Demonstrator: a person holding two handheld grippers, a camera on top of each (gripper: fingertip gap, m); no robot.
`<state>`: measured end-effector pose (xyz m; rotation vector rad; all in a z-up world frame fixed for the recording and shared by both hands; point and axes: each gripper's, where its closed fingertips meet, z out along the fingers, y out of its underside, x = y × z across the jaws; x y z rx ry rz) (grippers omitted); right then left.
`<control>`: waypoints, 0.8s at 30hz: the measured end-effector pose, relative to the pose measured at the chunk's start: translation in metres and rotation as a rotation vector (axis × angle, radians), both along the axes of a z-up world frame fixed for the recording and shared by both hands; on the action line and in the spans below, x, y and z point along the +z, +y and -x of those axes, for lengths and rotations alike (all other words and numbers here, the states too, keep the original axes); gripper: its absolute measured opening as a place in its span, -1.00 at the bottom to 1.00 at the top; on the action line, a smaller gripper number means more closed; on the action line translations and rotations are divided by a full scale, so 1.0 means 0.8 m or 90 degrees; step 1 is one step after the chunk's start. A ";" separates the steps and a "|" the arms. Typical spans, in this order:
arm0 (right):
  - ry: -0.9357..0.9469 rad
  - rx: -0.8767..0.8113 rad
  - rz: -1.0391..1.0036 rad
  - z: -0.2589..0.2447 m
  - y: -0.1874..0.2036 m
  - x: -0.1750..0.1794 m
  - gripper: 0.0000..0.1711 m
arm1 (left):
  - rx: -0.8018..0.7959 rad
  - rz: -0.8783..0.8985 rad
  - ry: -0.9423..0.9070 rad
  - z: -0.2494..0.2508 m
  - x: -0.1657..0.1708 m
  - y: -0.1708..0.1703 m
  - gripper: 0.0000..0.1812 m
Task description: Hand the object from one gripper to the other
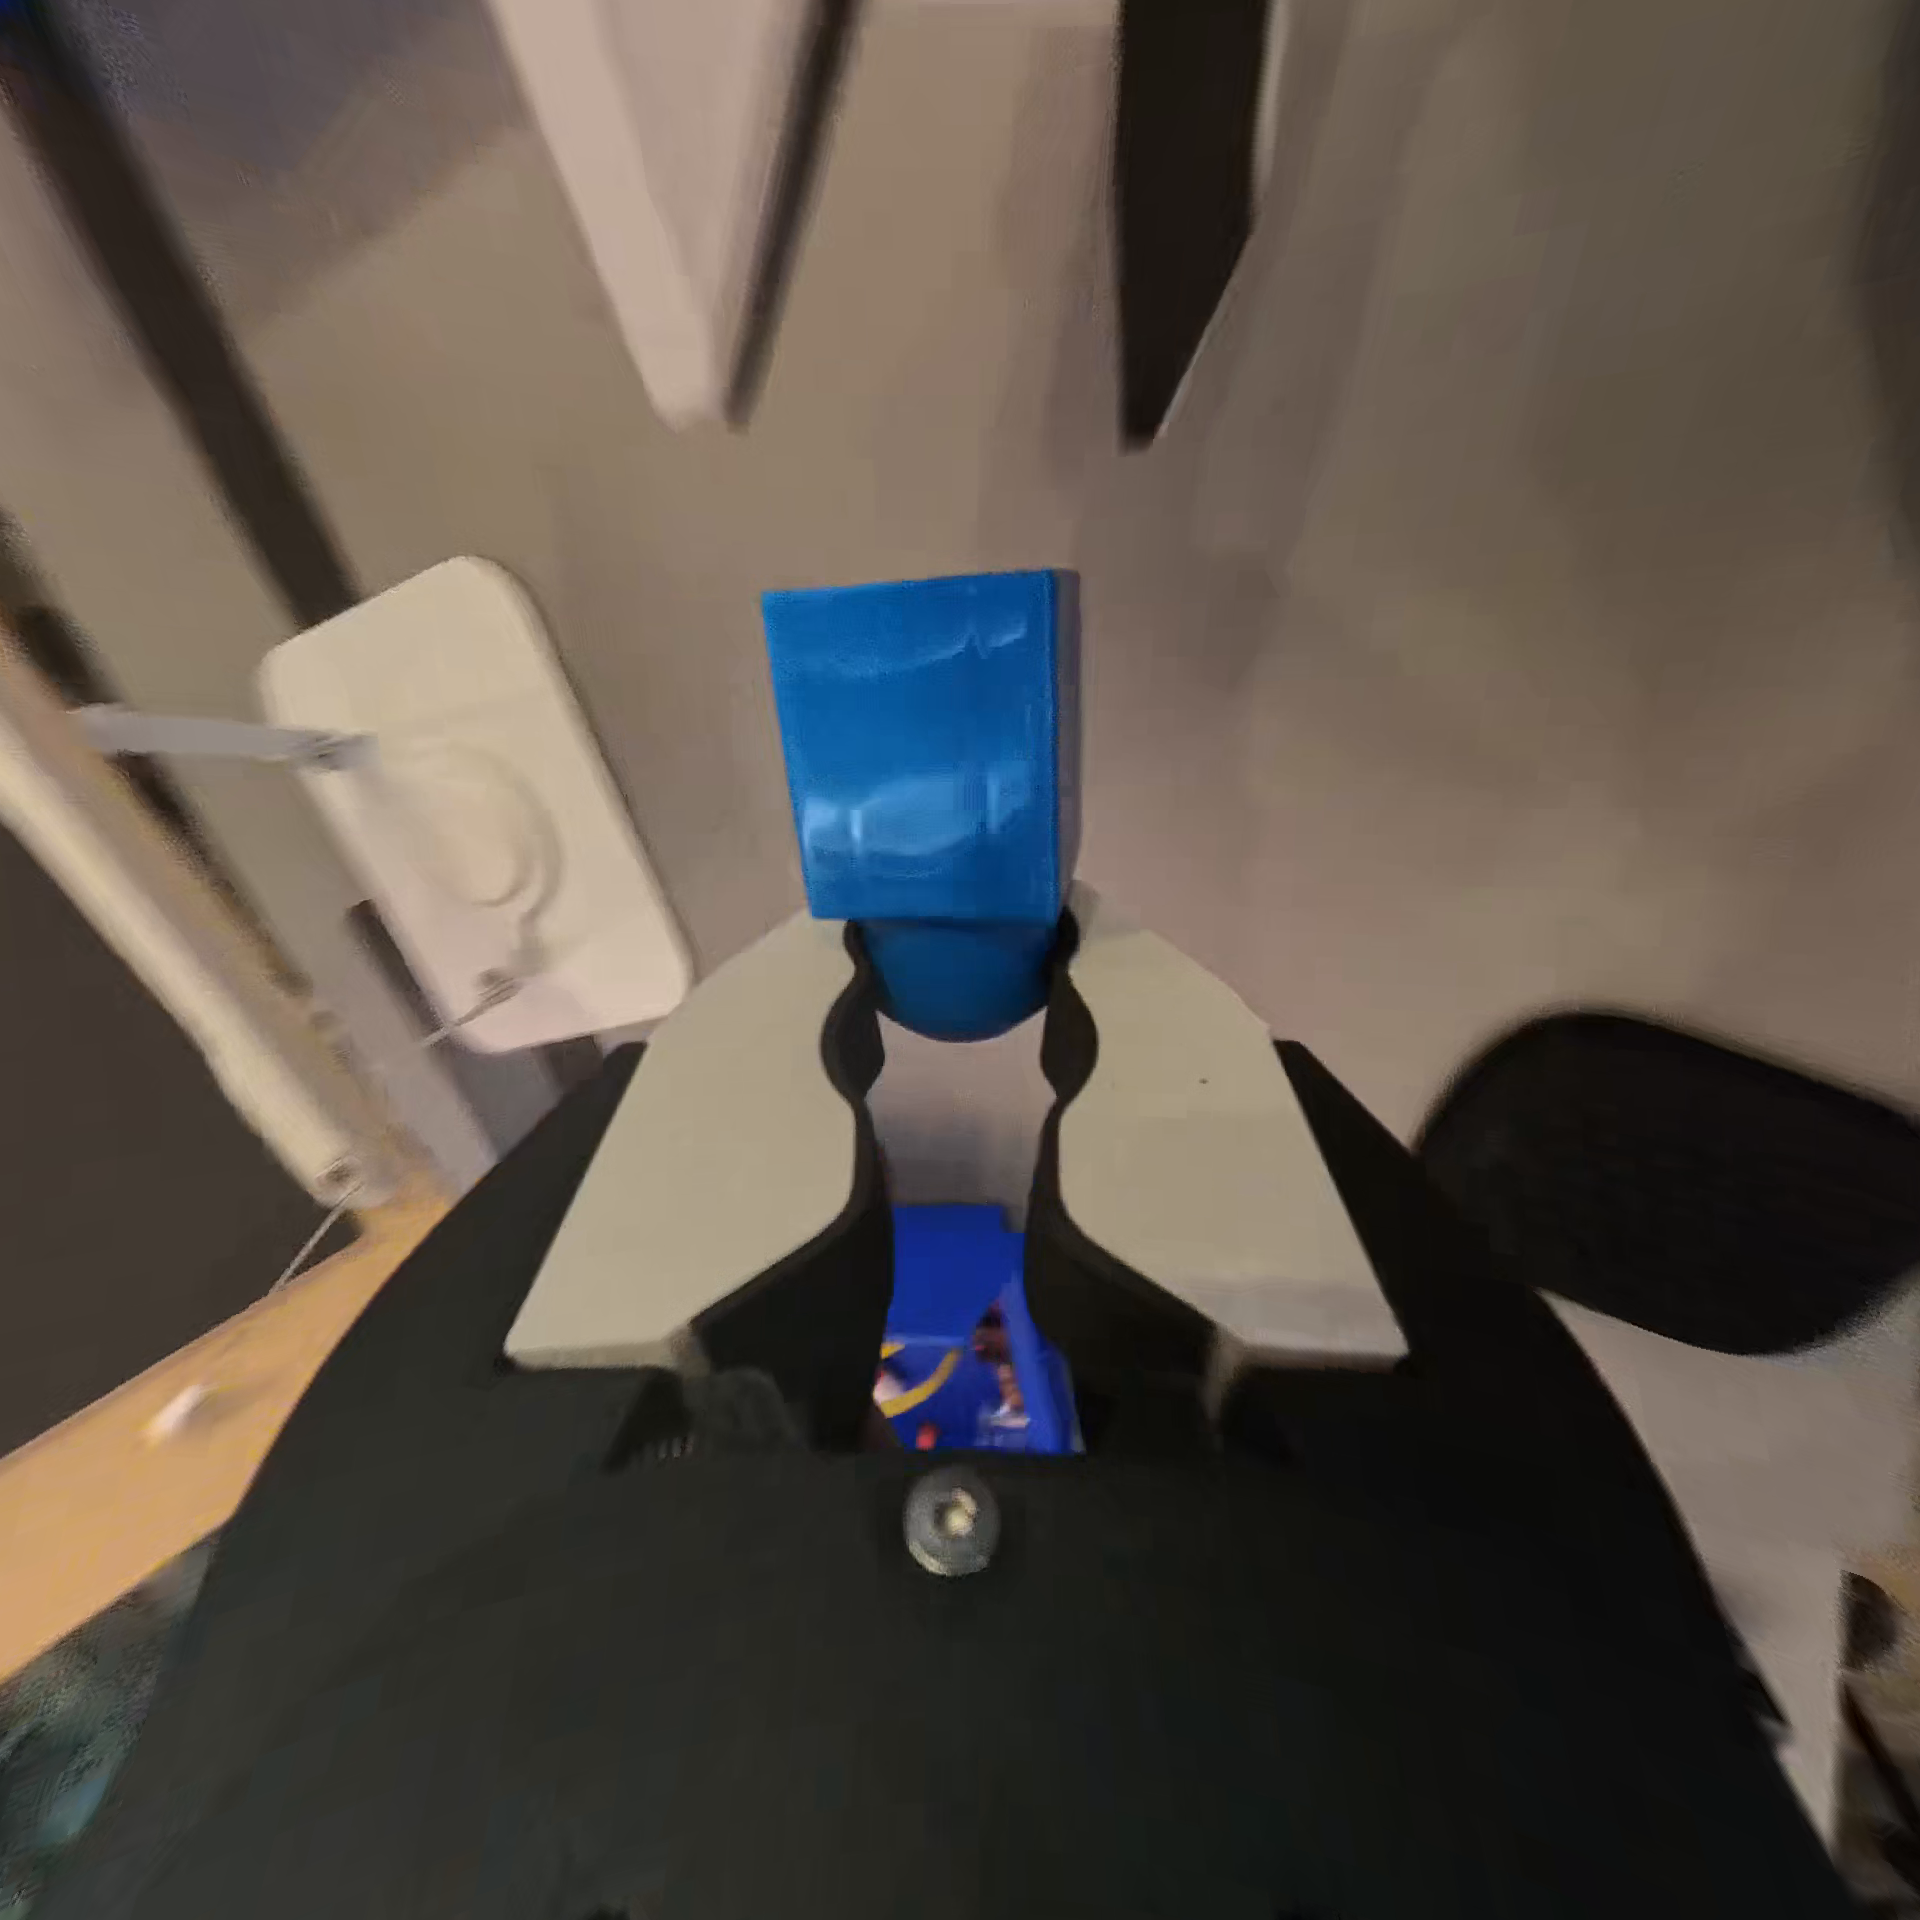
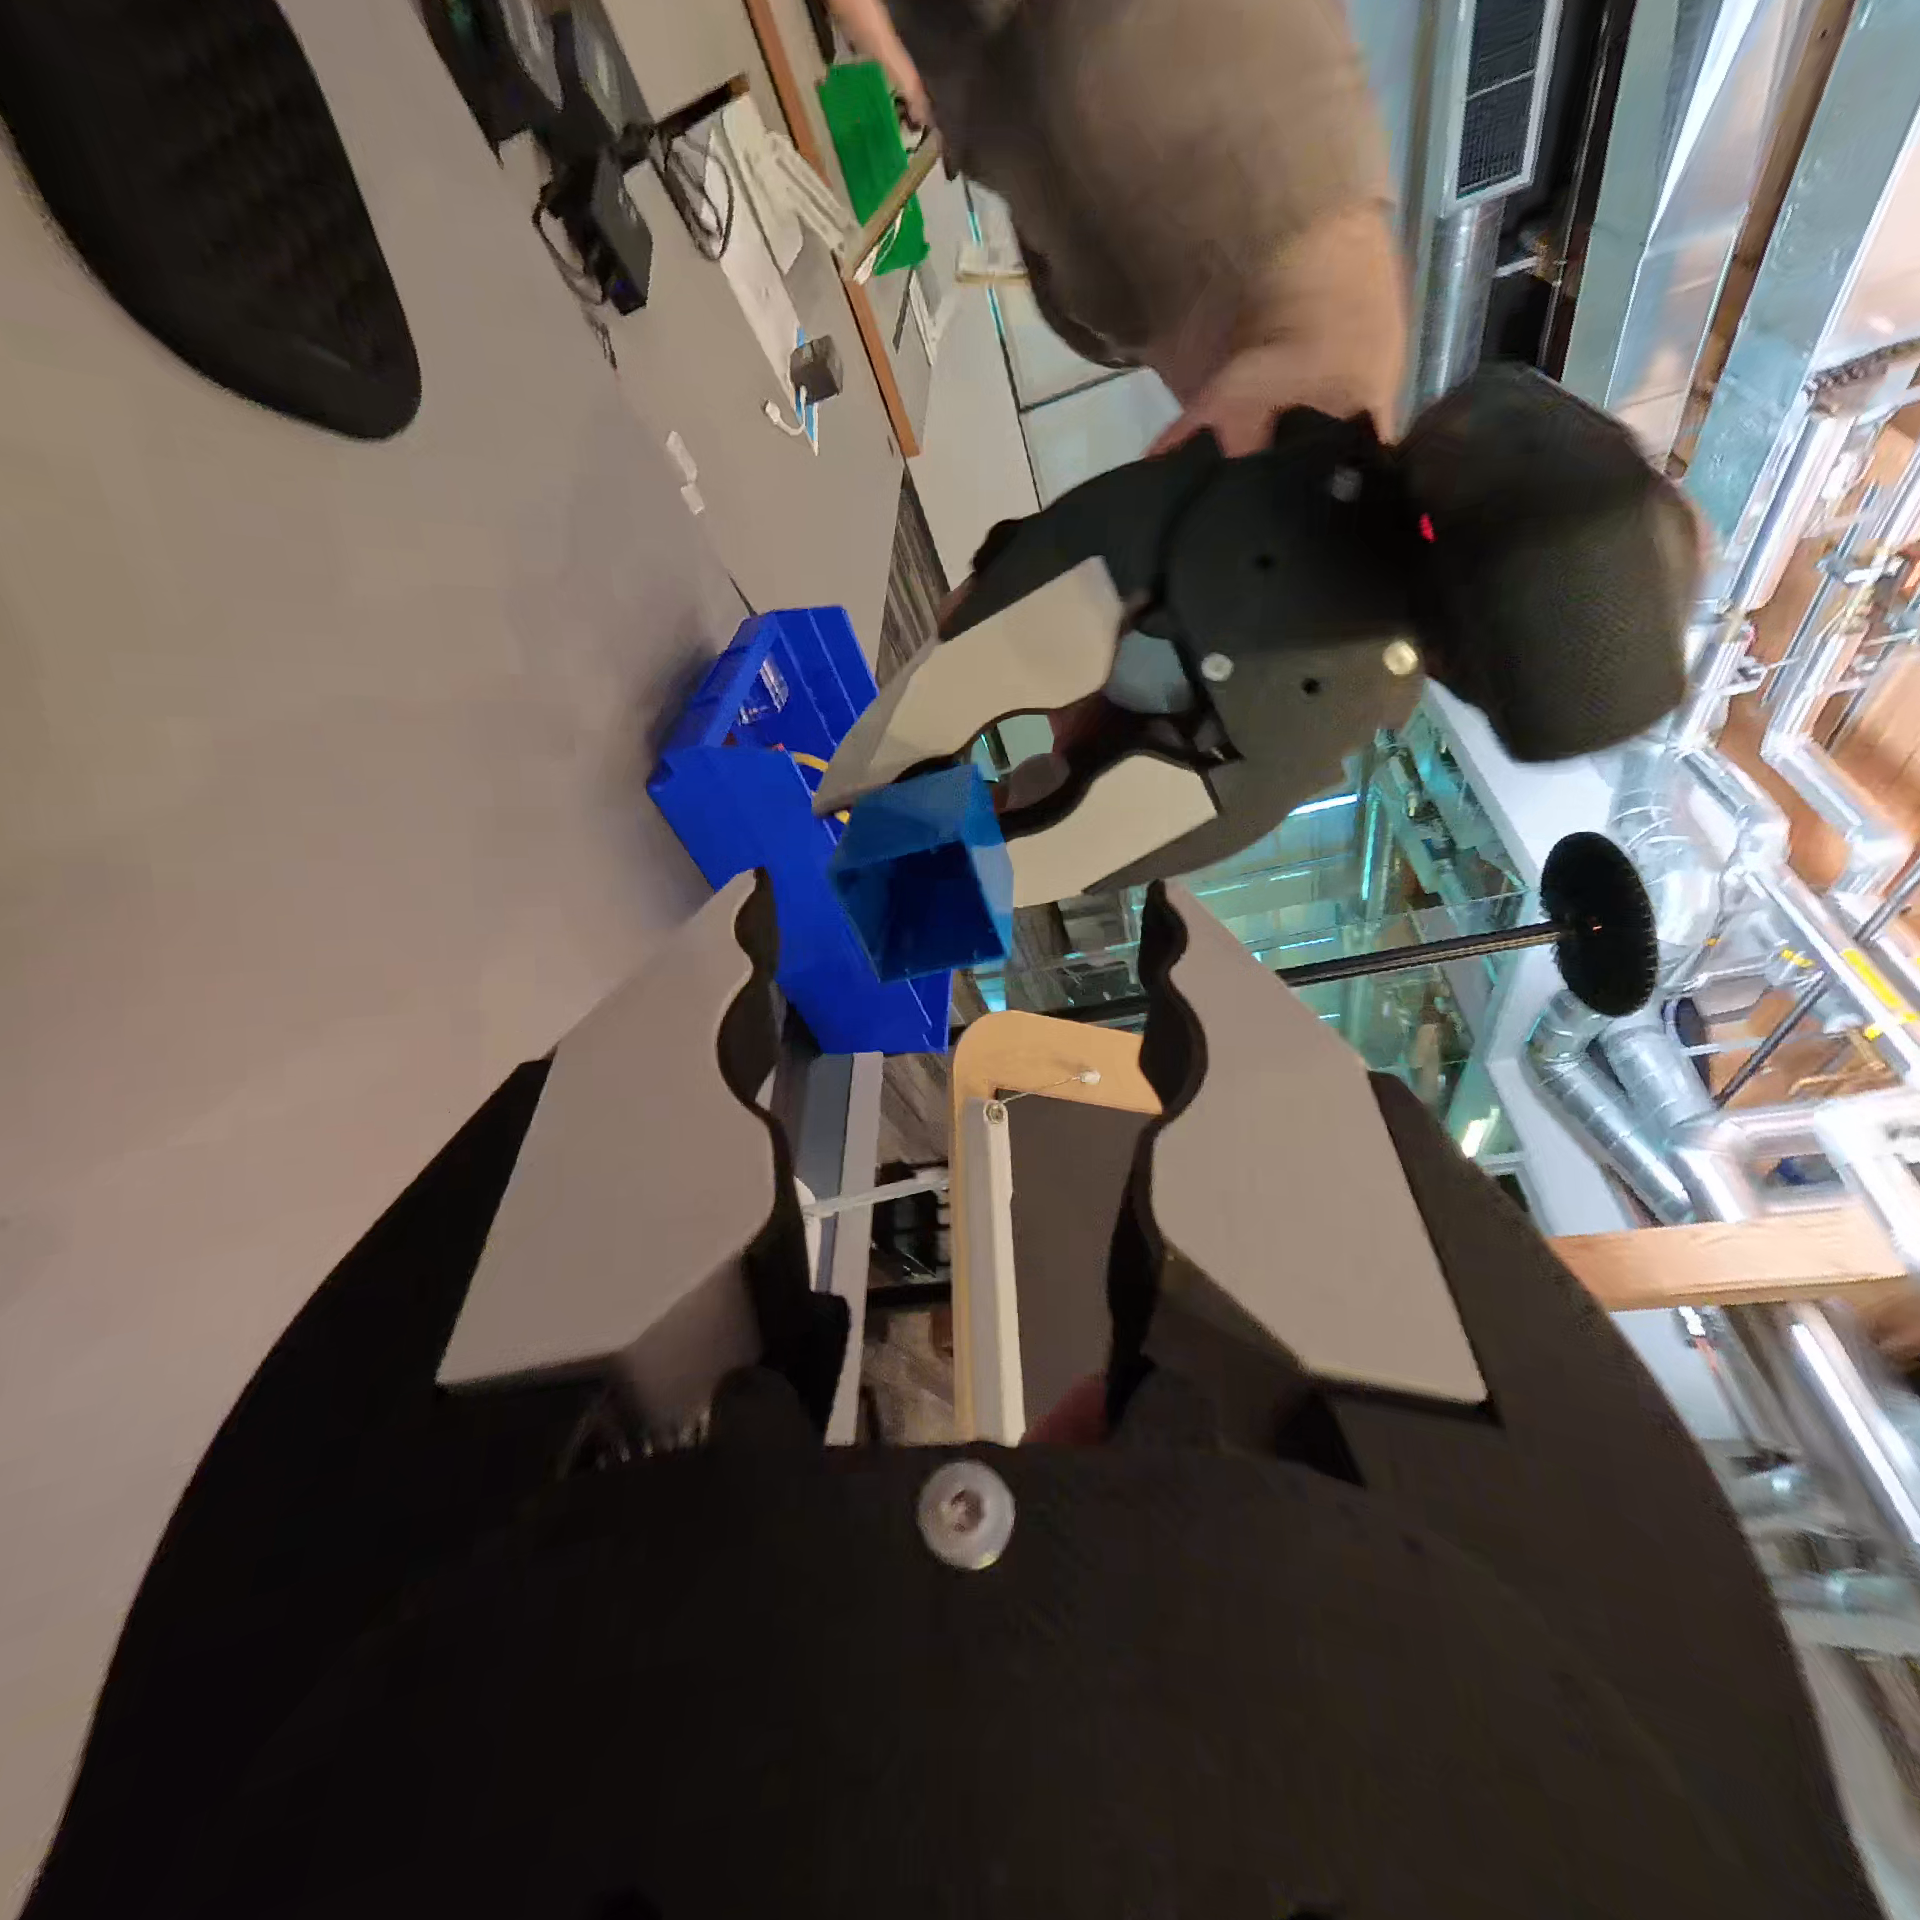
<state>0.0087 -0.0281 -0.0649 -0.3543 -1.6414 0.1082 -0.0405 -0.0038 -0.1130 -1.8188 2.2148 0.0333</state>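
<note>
Your left gripper (image 1: 954, 971) is clamped on the rounded stem of the blue block (image 1: 920, 743), holding it in the air above the grey table (image 1: 1455, 623). Your right gripper (image 2: 961, 914) is turned sideways, fingers spread wide and empty, the block (image 2: 925, 883) just beyond their tips. The block is glossy, boxy and hollow, near the blue bin (image 2: 748, 769) at the table's edge.

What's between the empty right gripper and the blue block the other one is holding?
Nothing visible. In the right wrist view the right gripper is open, and the blue block sits just beyond its fingertips, held by the left gripper. The blue bin lies on the table behind the block, not in the gap.
</note>
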 end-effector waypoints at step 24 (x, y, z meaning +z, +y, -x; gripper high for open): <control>0.103 -0.113 -0.015 0.026 0.030 0.010 -0.53 | -0.015 0.136 -0.142 -0.046 0.001 -0.008 -0.50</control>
